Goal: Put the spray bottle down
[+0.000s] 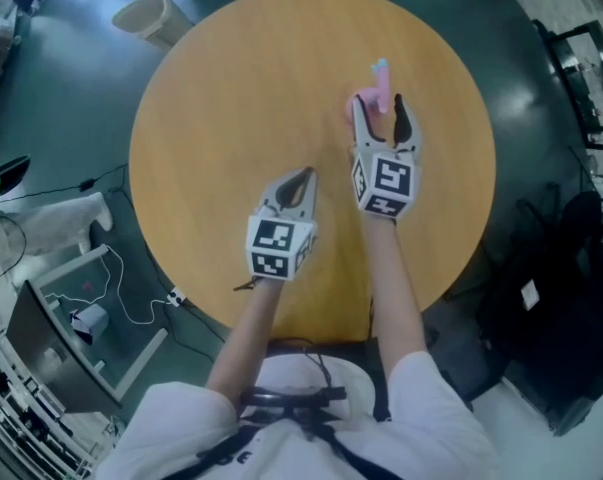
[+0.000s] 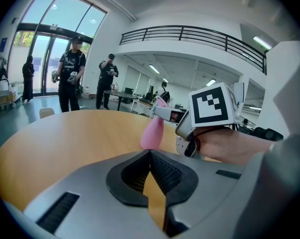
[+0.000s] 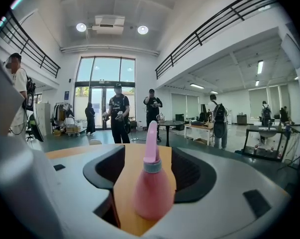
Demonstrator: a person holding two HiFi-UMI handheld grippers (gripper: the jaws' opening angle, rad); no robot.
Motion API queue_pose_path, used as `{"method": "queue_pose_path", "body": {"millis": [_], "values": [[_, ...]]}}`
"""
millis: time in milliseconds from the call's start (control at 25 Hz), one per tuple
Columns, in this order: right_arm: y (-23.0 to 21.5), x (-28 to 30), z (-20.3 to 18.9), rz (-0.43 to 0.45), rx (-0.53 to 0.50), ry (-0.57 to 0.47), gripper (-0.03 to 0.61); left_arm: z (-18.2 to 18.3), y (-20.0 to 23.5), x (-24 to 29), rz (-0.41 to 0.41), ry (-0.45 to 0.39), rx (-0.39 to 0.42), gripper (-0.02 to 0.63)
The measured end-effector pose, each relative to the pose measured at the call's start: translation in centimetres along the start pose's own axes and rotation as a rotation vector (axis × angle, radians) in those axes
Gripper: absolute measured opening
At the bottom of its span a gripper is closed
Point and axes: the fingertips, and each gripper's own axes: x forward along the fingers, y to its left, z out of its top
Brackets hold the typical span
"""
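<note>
A pink spray bottle (image 1: 383, 90) with a pale blue collar stands upright on the round wooden table (image 1: 231, 98), right of centre. My right gripper (image 1: 379, 108) is open around it, one jaw on each side. In the right gripper view the bottle (image 3: 152, 188) sits between the pads of that gripper (image 3: 147, 152), and table shows on both sides of it. My left gripper (image 1: 303, 176) rests nearer the front of the table, shut on nothing. In the left gripper view its jaws (image 2: 150, 154) meet at the tip, with the bottle (image 2: 152, 133) and the right gripper (image 2: 165, 114) beyond.
A beige bin (image 1: 156, 13) stands on the dark floor beyond the table's far left edge. White furniture and cables (image 1: 91, 268) lie on the floor at the left. Several people (image 3: 119, 113) stand far off in the hall, with other tables (image 3: 169, 126) behind them.
</note>
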Motion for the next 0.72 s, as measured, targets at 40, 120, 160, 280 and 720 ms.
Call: {"method": "queue_pose_path", "body": {"millis": [40,120,160,280,720], "values": [[-0.1,-0.5,-0.1,-0.004,0.006,0.006,0.295,0.0,-0.1,-0.2,-0.003,-0.004,-0.002,0.012],[-0.3,-1.9,-0.4,-0.018,0.021,0.02,0.295,-0.2,-0.6,-0.9,-0.008,-0.003,-0.004,0.012],[-0.4,-2.6,-0.5,-0.025,0.027,0.026,0.295,-0.2,-0.9,-1.3,-0.012,-0.008,-0.006,0.012],[0.0,-5.0,-0.9,-0.038,0.04,0.049,0.293,0.6,-1.4,-2.6,-0.019,-0.046,-0.01,0.012],[3.6,-15.2,1.0,-0.056,0.062,0.018,0.209,1.8,-2.6,-9.4,-0.015,-0.152,0.008,0.012]]}}
